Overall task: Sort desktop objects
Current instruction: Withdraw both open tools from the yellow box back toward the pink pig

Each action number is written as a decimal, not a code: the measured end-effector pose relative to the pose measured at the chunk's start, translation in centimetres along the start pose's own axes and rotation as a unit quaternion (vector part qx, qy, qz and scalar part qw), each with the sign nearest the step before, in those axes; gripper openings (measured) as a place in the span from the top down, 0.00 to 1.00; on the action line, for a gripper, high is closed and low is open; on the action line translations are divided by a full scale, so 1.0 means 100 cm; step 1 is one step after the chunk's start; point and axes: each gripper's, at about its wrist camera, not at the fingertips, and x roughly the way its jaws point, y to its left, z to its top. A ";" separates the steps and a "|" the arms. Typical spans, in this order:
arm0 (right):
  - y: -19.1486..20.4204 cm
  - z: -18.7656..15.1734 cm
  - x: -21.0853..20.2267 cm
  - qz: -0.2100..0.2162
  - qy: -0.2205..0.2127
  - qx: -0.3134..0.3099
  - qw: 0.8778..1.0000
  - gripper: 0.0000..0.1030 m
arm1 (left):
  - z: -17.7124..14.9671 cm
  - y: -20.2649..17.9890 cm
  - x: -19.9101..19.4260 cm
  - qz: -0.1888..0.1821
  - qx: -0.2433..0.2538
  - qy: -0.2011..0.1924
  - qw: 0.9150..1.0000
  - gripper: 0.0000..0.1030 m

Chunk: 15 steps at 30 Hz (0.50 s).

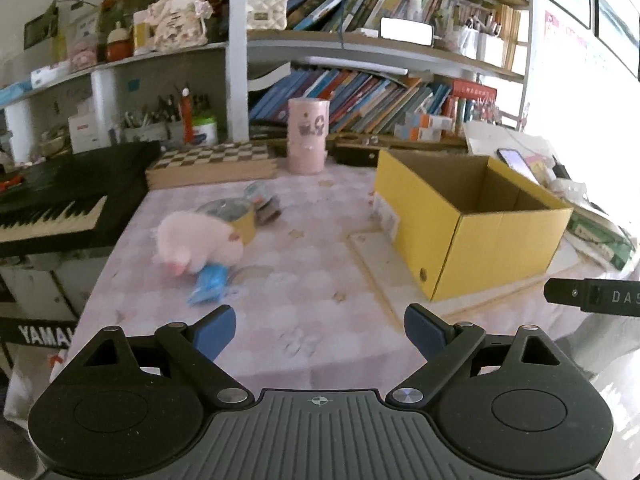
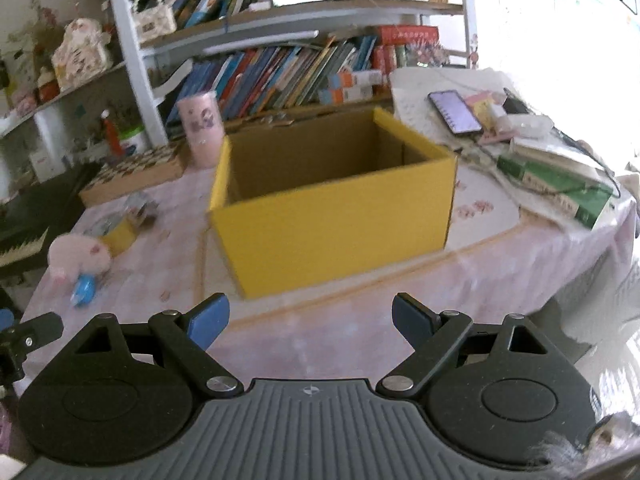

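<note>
1. Pink plush toy (image 1: 198,242) on the pink tablecloth (image 1: 320,280), touching a yellow tape roll (image 1: 236,216) behind and a blue packet (image 1: 208,282) in front.
2. Yellow cardboard box (image 2: 336,216) open, well apart to the right.
3. Left gripper (image 1: 320,330) spread wide, holding nothing, above the cloth.
4. Right gripper (image 2: 310,320) likewise spread, empty, before the box.
5. Pink cup (image 1: 308,136) and chessboard (image 1: 212,164) behind.

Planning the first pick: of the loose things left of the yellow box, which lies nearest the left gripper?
The blue packet, just in front of the pink plush toy.
</note>
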 end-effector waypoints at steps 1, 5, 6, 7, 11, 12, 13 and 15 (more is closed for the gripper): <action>0.005 -0.005 -0.003 0.002 0.002 -0.001 1.000 0.14 | -0.003 0.004 -0.003 0.001 0.000 0.001 1.000 0.09; 0.027 -0.023 -0.012 0.013 0.009 -0.009 1.000 0.14 | -0.013 0.018 -0.014 0.006 0.001 0.009 1.000 0.09; 0.033 -0.027 -0.014 0.016 0.011 -0.012 1.000 0.14 | -0.016 0.021 -0.017 0.007 0.002 0.011 1.000 0.09; 0.038 -0.031 -0.015 0.019 0.012 -0.013 1.000 0.14 | -0.018 0.023 -0.019 0.008 0.004 0.013 1.000 0.09; 0.058 -0.044 -0.019 0.035 0.024 -0.008 0.999 0.14 | -0.028 0.032 -0.028 0.016 0.012 0.019 1.000 0.09; 0.064 -0.047 -0.018 0.041 0.031 -0.004 0.999 0.14 | -0.030 0.034 -0.029 0.021 0.014 0.024 0.999 0.09; 0.069 -0.050 -0.019 0.047 0.035 -0.005 0.998 0.14 | -0.032 0.036 -0.030 0.024 0.015 0.027 0.999 0.09; 0.082 -0.055 -0.020 0.055 0.041 -0.023 0.997 0.14 | -0.035 0.041 -0.033 0.032 0.018 0.030 0.999 0.08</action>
